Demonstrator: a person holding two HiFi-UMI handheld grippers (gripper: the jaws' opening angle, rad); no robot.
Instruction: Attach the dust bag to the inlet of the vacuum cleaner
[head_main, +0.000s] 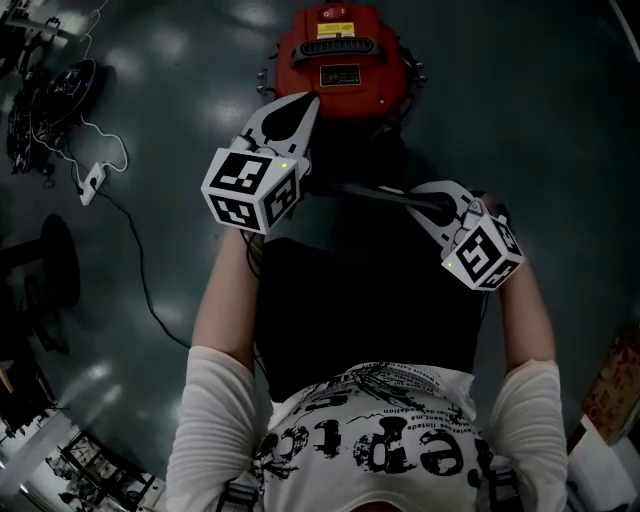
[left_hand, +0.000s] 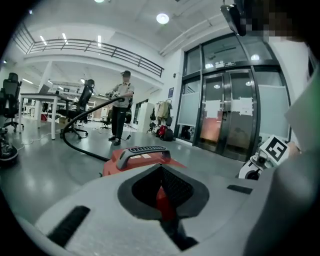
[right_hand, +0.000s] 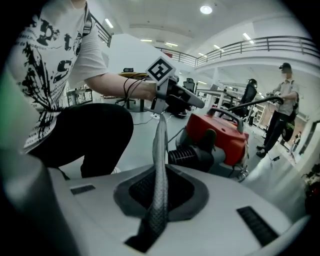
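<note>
On floor (head_main: 520, 90) beside red vacuum cleaner (head_main: 345, 75) | right gripper (right_hand: 161, 192): clenched on dust bag (right_hand: 160, 135) edge, stretched toward left gripper (left_hand: 162, 187) | left: closed, seemingly empty | next: keep bag taut, square its mouth to inlet

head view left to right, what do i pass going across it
white power strip → left tool → right tool → brown box; the red vacuum cleaner is left out because it overlaps the left tool
</note>
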